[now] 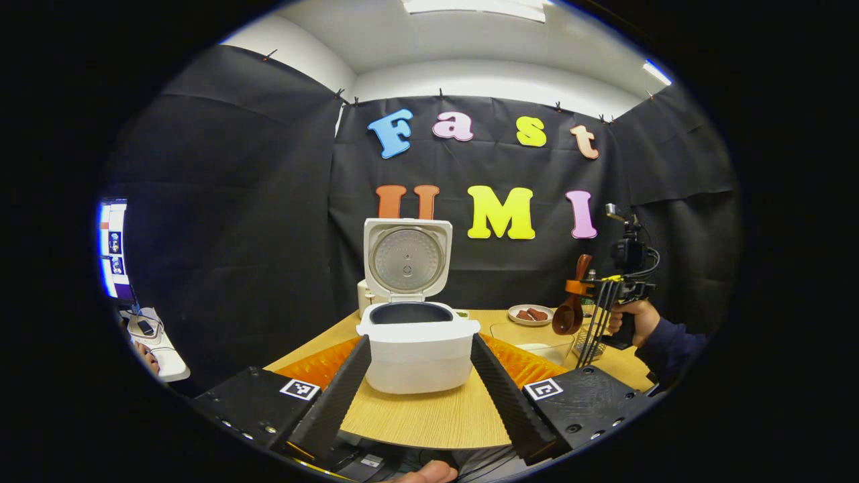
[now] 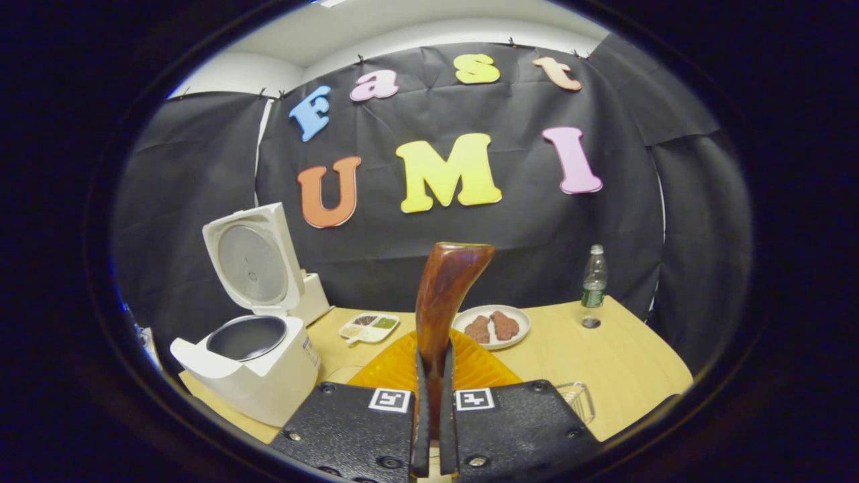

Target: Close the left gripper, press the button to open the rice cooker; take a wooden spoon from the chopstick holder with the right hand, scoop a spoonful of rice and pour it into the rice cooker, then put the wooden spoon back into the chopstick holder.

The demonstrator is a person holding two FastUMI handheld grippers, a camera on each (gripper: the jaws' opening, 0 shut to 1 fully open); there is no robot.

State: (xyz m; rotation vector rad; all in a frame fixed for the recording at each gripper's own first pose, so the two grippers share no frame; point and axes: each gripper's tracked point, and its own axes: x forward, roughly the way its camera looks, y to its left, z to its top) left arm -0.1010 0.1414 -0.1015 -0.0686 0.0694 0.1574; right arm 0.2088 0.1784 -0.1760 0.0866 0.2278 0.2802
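Observation:
The white rice cooker (image 1: 416, 359) stands on the wooden table with its lid (image 1: 407, 258) raised and its dark inner pot showing. My left gripper (image 1: 421, 342) is open just in front of it, one finger on each side of the body. At the right, a hand holds my right gripper (image 1: 604, 302) above the table, and the wooden spoon (image 1: 570, 314) hangs from it with the bowl down. In the right gripper view that gripper (image 2: 434, 359) is shut on the spoon's handle (image 2: 446, 288), which stands upright. The open cooker (image 2: 258, 365) sits to its left, and the wire chopstick holder (image 2: 578, 397) to its lower right.
An orange mat (image 2: 402, 365) lies under and beside the cooker. A glass bowl (image 1: 533, 339) sits under the spoon. A plate of brown pieces (image 2: 490, 327), a small divided dish (image 2: 369, 327) and a plastic bottle (image 2: 594, 278) stand toward the back. A screen (image 1: 113, 248) is far left.

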